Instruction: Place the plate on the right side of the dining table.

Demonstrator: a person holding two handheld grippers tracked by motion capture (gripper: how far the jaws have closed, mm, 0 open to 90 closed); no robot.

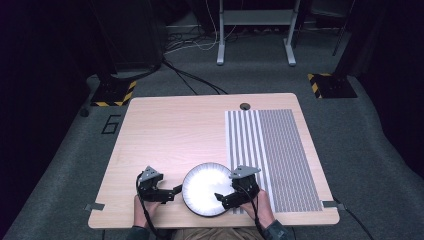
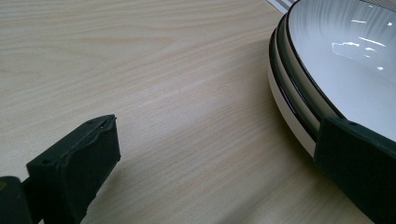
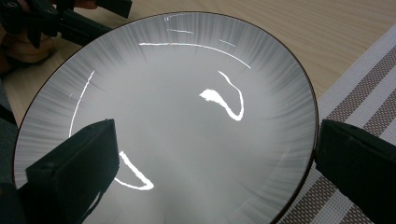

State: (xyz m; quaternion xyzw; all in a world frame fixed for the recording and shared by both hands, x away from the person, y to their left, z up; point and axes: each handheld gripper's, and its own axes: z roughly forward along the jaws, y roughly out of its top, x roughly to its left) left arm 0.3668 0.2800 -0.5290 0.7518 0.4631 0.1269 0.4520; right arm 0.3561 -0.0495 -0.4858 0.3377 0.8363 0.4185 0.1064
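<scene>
seen from above, pale wooden table (image 1: pixel 190 130), with the person's hands entering from the near edge. at left, left gripper (image 1: pixel 170 190), black, two-jawed, jaws spread wide and holding nothing, lying low over the wood and pointing right toward the dish; in the left gripper view, one jaw over bare wood, the other level with the near rim. in the middle, near the front edge, round white glazed plate with a thin dark rim (image 1: pixel 207 189), grey streaks fanning in from its edge, seemingly the top of a small stack, resting flat on the table and just overlapping the mat. at right, right gripper (image 1: pixel 223 195), also spread open, straddling the plate's right rim, one jaw over the white face, the other outside above the grey and white striped woven placemat (image 1: pixel 280 150). judging by this, plate not yet gripped or lifted; closing on the rim and moving it left to do.
</scene>
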